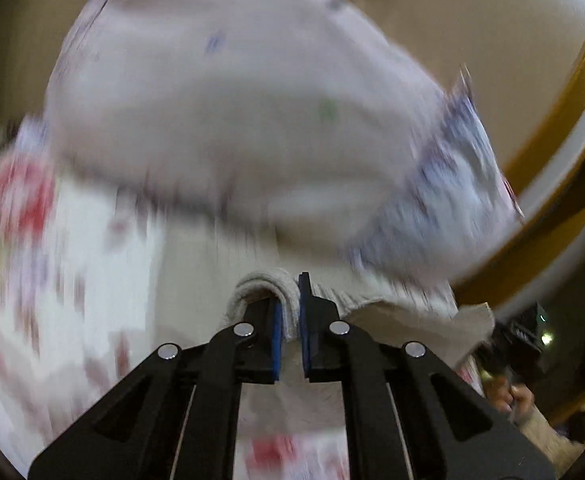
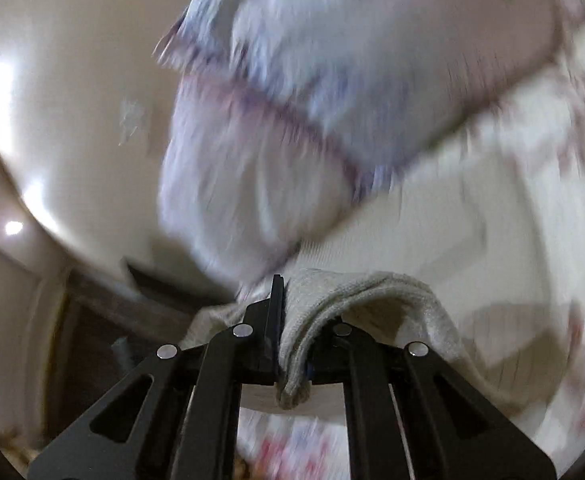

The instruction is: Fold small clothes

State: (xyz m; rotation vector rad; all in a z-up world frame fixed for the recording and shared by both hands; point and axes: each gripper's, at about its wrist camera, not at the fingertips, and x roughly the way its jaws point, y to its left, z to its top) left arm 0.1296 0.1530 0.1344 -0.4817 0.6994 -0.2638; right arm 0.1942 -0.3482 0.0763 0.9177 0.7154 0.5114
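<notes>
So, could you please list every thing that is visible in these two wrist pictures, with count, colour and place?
Grey-beige ribbed knit garment: one, pinched in both grippers, hanging between them.
Pale pink cloth with small coloured dots: one, blurred, on the table ahead.
White cloth with blue-purple print: one, blurred, beside the pink one.
White cloth with red print: one, blurred, left and below.
Round cream table with yellow-brown edge: one, under the clothes.
Left gripper: black, blue pads, shut on the knit.
Right gripper: black, shut on the knit.

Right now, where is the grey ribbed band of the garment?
In both wrist views, low centre: the ribbed band is pinched by the left gripper and the right gripper.
</notes>
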